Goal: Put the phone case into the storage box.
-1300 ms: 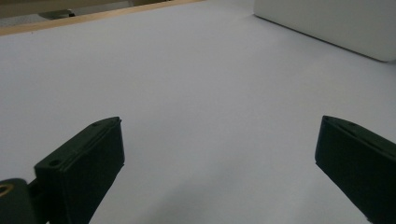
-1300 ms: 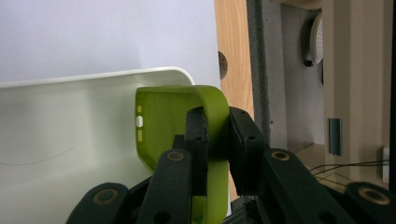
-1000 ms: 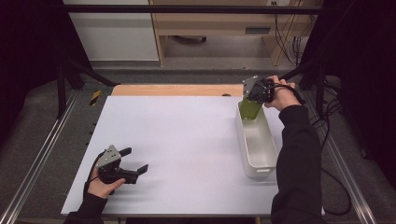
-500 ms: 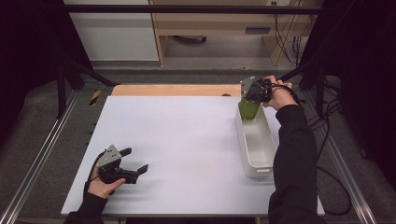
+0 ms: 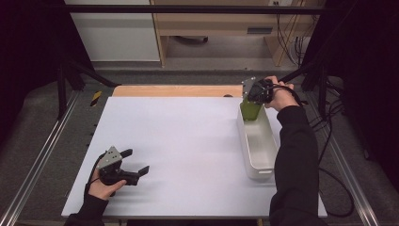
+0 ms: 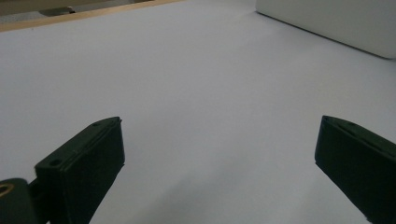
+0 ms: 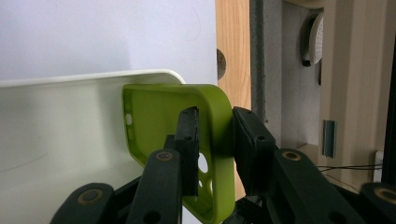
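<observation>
Rubbery lime-green phone case (image 7: 154, 112), round-cornered with cutouts, stands at the far end of our glossy white oblong plastic tray (image 5: 257, 141). Our right hand-held gripper (image 7: 214, 140) straddles its side wall, jaws just easing open, pads apparently still touching. Our left hand-held gripper (image 5: 134, 162) rests spread wide and empty on the matte white desk (image 5: 188, 141).

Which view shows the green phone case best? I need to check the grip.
The right gripper view: the green phone case stands close up between the jaws, which have just been opening. The high view shows it small, above the white tray.

Your right gripper (image 7: 212, 149) has black jaws around a lime-green phone case (image 7: 159, 116), plain and unpatterned. Your tray (image 5: 258, 141) is white. Your table (image 5: 179, 141) is a pale bluish white, edged with light wood. Your left gripper (image 5: 139, 162) is black, with a grey plate
</observation>
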The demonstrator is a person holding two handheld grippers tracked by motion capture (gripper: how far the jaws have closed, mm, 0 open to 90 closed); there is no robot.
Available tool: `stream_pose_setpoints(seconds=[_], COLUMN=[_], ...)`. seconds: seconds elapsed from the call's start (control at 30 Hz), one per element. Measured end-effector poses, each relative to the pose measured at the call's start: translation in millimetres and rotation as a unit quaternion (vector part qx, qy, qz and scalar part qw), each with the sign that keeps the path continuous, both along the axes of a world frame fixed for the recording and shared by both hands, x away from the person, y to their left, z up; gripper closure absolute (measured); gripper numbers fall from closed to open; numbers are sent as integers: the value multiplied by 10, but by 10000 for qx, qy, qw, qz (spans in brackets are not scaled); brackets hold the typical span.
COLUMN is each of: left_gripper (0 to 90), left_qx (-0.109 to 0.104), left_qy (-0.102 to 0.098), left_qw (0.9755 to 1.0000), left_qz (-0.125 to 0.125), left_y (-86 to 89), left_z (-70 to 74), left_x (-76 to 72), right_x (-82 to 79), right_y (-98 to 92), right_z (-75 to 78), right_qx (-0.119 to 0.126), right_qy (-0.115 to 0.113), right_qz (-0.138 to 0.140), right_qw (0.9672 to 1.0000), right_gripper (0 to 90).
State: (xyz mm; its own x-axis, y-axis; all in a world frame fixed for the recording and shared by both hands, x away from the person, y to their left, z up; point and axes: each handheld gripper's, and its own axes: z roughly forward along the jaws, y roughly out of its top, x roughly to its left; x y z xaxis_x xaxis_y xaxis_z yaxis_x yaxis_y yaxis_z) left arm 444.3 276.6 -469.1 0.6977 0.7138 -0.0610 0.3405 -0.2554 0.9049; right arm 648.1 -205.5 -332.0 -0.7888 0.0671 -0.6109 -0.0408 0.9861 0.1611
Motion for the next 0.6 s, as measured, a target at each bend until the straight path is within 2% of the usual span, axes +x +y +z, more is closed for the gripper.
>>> stream_pose_setpoints(seconds=[0.2, 0.33, 0.47, 0.6], left_gripper=[12, 12, 12, 11], left_qx=[1, -8, -5, 8], left_qy=[4, -3, -8, -31], left_qw=[10000, 10000, 10000, 10000], left_qz=[4, 9, 9, 15], left_y=[0, 4, 5, 8], left_z=[-2, 1, 1, 13], left_x=[2, 1, 1, -10], right_x=[-6, -16, -55, -118], right_y=[-12, -28, -31, -30], right_z=[26, 61, 109, 168], right_qx=[64, 215, 481, 869], right_qy=[-90, -149, -186, -162], right_qz=[-49, -96, -178, -384], right_qw=[9999, 9996, 9985, 9953], right_gripper=[618, 523, 445, 383])
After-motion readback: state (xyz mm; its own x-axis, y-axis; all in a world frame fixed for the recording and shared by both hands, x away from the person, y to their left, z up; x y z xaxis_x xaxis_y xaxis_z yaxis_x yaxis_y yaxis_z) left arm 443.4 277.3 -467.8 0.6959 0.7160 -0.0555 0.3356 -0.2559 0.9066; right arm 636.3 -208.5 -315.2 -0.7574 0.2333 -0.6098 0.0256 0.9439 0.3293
